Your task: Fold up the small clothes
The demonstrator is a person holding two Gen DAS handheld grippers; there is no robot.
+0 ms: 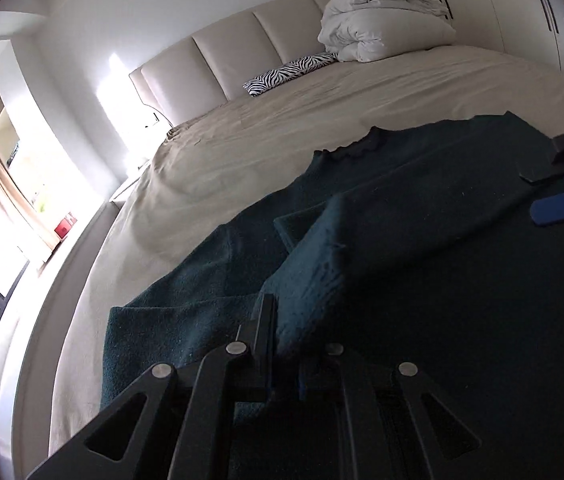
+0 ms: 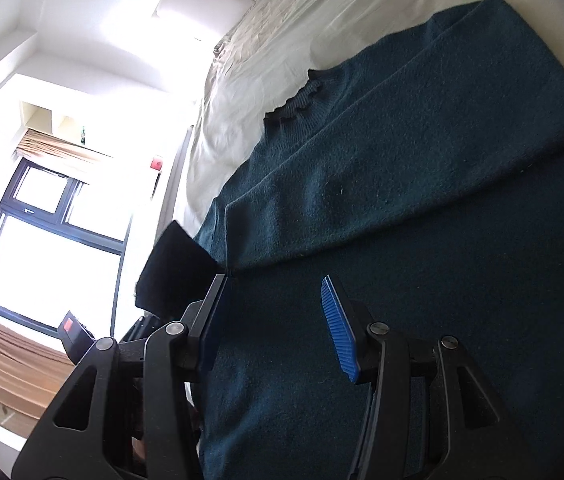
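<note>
**Sweater half folded on the bed**

A dark teal sweater point(image 2: 421, 168) lies spread on the bed point(image 1: 282, 120), close to the near edge, its frilled collar point(image 2: 295, 102) pointing toward the headboard point(image 1: 226, 56). One sleeve point(image 2: 361, 152) is already laid across the body of the garment, running in a long diagonal band from the shoulder down to its cuff — so the first fold seems done.

The left gripper point(image 1: 282, 332) is clenched on a fold of the knit; the cloth rises from its jaws in a raised ridge point(image 1: 321, 248), so I judge that the second side is being brought over just now and is not yet laid flat. The right gripper point(image 2: 274, 320) hovers low over the middle of the sweater with its jaws standing apart and nothing between them; the blue pads point(image 2: 337, 332) show clearly. It seems ready to press or to take the cloth, but it holds nothing.

What is left, as far as I can tell: to lay down the lifted side, to smooth it, and then to fold the sweater across its length into a small packet. Far off, at the head of the bed, a white duvet point(image 1: 381, 24) and a zebra pillow point(image 1: 289, 74) lie well apart from the work.
</note>
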